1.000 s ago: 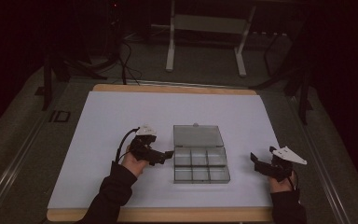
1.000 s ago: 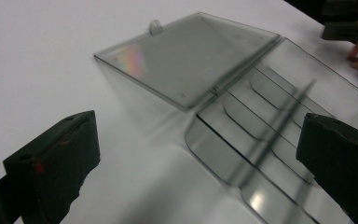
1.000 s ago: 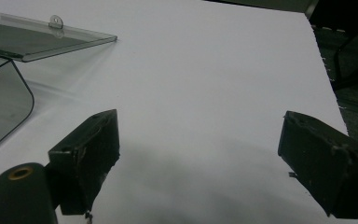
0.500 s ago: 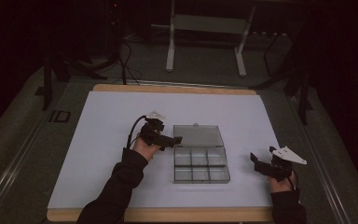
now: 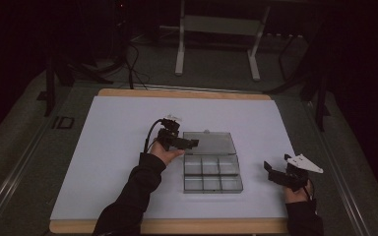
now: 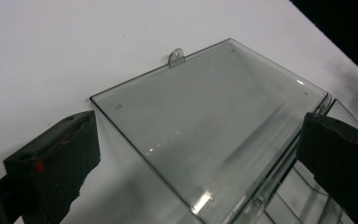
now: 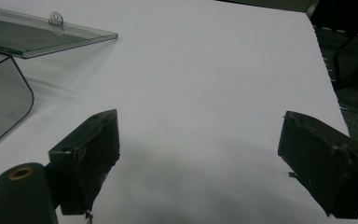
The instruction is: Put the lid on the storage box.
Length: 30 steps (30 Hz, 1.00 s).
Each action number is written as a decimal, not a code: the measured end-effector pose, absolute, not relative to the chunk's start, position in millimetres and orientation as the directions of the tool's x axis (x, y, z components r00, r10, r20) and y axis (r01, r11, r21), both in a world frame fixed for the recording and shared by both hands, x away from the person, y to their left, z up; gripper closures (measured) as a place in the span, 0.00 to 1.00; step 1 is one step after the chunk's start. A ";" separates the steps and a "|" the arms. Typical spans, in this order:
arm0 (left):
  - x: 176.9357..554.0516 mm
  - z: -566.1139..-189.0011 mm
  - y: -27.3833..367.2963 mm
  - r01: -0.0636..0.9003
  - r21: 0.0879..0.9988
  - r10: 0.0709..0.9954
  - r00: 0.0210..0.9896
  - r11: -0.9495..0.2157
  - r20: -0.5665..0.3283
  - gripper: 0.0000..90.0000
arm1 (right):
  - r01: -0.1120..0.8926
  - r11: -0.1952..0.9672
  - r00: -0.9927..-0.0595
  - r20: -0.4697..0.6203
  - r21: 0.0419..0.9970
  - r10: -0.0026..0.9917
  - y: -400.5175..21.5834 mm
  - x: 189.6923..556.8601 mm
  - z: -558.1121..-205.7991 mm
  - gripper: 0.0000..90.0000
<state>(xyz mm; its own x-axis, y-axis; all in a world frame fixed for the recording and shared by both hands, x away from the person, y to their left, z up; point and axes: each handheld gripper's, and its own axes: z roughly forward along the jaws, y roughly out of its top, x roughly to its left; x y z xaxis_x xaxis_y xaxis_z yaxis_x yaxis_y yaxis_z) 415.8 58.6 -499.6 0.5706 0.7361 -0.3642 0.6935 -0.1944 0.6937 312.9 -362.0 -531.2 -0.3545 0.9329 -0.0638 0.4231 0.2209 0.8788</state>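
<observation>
Now we have the clear box (image 5: 211,169) lying near the middle of the table (image 5: 108,147), its lid (image 5: 209,142) swung fully back and flat on the white surface, so opening looks done. Our left claw (image 5: 191,143) hangs over the lid's left edge with its jaws spread wide and nothing between them; its own view looks down on the lid (image 6: 214,135) and its small tab (image 6: 176,57). Our right claw (image 5: 271,171) rests well to the right of the box, likewise released and empty. All six compartments look empty as far as we can tell, so we judge that whatever filling or closing follows is yet to be started.
</observation>
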 end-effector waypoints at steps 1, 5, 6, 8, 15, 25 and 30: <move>415.8 -499.6 58.6 0.694 0.694 0.736 0.571 -0.194 -0.364 0.01 | 0.423 0.221 -0.355 -0.064 0.879 0.933 -362.0 312.9 -531.2 0.14; 420.3 -509.9 57.0 0.731 0.660 0.741 0.538 -0.173 -0.402 0.02 | 0.426 0.225 -0.354 -0.067 0.877 0.933 -361.6 313.2 -531.3 0.14; 420.9 -511.6 56.2 0.738 0.652 0.744 0.532 -0.173 -0.405 0.02 | 0.427 0.224 -0.353 -0.067 0.876 0.933 -361.6 313.3 -531.3 0.14; 421.4 -513.1 55.3 0.745 0.645 0.745 0.526 -0.171 -0.410 0.02 | 0.426 0.227 -0.353 -0.070 0.876 0.933 -361.5 313.4 -531.4 0.14; 422.8 -521.8 54.8 0.770 0.619 0.731 0.510 -0.153 -0.454 0.10 | 0.426 0.226 -0.354 -0.069 0.876 0.933 -361.4 313.1 -531.3 0.14; 424.1 -531.3 57.7 0.795 0.592 0.700 0.498 -0.132 -0.512 0.22 | 0.425 0.228 -0.355 -0.070 0.876 0.932 -361.3 313.2 -531.4 0.14; 425.7 -532.1 62.3 0.815 0.568 0.680 0.483 -0.118 -0.552 0.27 | 0.426 0.227 -0.351 -0.072 0.876 0.934 -361.2 313.1 -531.4 0.15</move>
<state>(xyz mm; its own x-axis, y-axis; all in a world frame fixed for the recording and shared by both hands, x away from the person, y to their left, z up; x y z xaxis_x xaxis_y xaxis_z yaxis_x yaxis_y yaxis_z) 425.7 62.3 -532.1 0.4830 0.6800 -0.5516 0.8148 -0.1183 0.5676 313.1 -361.2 -531.4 -0.3513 0.9335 -0.0717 0.4256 0.2274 0.8759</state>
